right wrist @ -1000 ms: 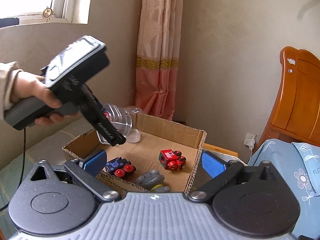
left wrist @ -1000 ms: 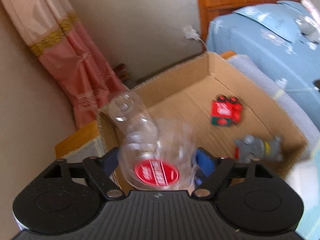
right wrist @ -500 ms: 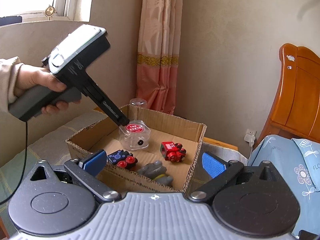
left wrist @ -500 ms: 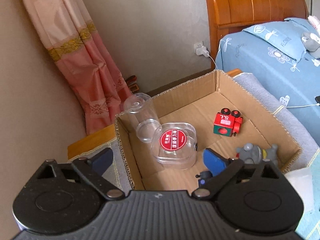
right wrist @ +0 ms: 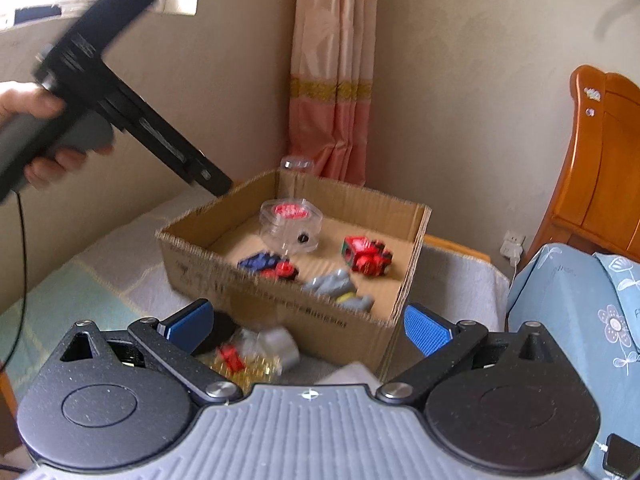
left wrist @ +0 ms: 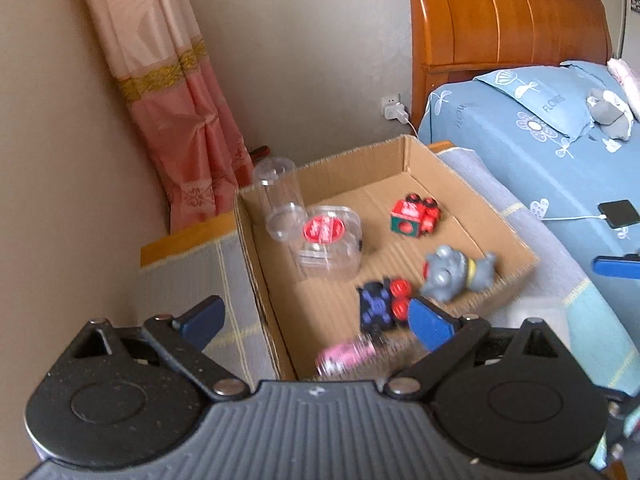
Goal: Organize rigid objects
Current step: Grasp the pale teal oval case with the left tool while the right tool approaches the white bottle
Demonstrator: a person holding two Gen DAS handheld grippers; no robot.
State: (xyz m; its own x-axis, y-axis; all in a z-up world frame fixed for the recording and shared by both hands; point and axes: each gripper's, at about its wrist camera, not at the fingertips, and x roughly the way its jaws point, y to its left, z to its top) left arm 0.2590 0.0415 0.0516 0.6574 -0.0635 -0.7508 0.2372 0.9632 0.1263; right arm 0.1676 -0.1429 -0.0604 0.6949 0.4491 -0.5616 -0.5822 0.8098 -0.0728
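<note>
A cardboard box (left wrist: 504,224) (right wrist: 288,300) sits on a grey mat. Inside lie a clear round container with a red label (left wrist: 328,240) (right wrist: 290,220), a red toy train (left wrist: 414,218) (right wrist: 366,254), a blue and red toy train (left wrist: 380,300) (right wrist: 268,266) and a grey figure (left wrist: 456,272) (right wrist: 338,286). A clear cup (left wrist: 280,200) leans at the box's back corner. My left gripper (left wrist: 316,320) is open and empty, above the box's near edge; it also shows in the right wrist view (right wrist: 208,178). My right gripper (right wrist: 308,328) is open and empty in front of the box.
Blurred small objects (right wrist: 256,352) lie on the mat in front of the box; a pink one (left wrist: 346,354) shows near the left gripper. A bed with blue bedding (left wrist: 532,140), a phone (left wrist: 618,213), a wooden headboard (left wrist: 504,20) and a pink curtain (left wrist: 168,92) surround the spot.
My left gripper let go of the clear container, which now rests in the box, then drew back up and away. My right gripper tilted down toward the mat in front of the box.
</note>
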